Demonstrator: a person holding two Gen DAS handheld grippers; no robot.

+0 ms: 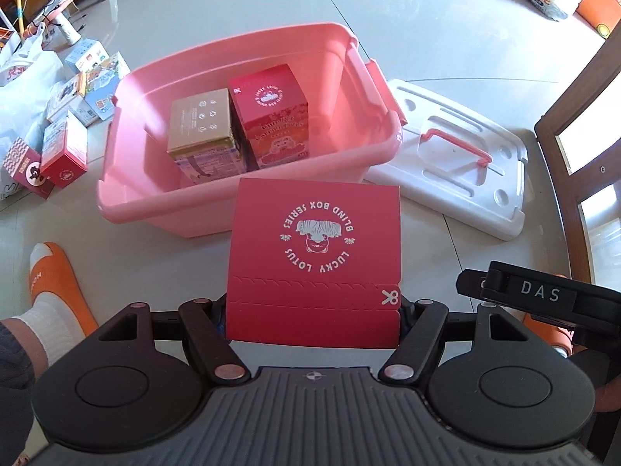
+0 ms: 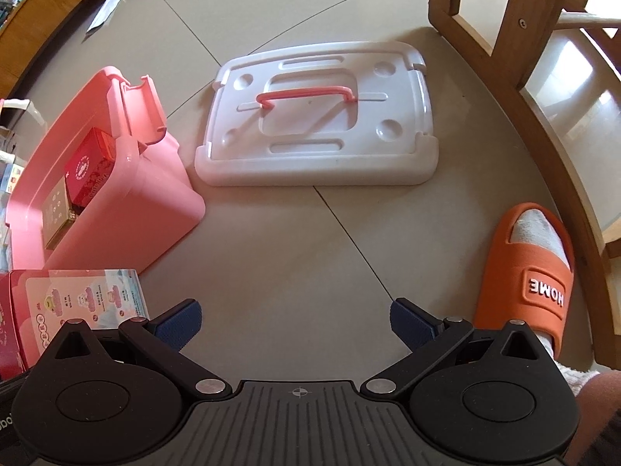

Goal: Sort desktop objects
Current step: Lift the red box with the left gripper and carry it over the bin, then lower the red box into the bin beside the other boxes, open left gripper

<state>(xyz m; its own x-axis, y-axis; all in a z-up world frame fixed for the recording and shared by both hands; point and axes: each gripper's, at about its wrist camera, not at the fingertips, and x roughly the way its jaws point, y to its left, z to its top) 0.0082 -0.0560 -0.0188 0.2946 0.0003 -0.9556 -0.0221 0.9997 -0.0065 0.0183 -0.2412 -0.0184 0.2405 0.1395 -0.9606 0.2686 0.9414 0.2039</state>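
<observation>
My left gripper (image 1: 312,310) is shut on a red blind box (image 1: 314,256), held just short of the near rim of the pink storage bin (image 1: 128,198). The held box also shows at the left edge of the right wrist view (image 2: 70,306). Inside the bin stand a gold box (image 1: 200,128) and another red box (image 1: 271,116); they also show in the right wrist view, gold (image 2: 56,213) and red (image 2: 89,167). My right gripper (image 2: 297,320) is open and empty above the floor, to the right of the bin (image 2: 128,209).
The bin's white lid (image 2: 318,163) with a pink handle lies on the floor right of the bin, also in the left wrist view (image 1: 458,171). Several small boxes (image 1: 64,155) lie left of the bin. Orange slippers (image 2: 524,272) (image 1: 58,283) and wooden chair legs (image 2: 504,11) are near.
</observation>
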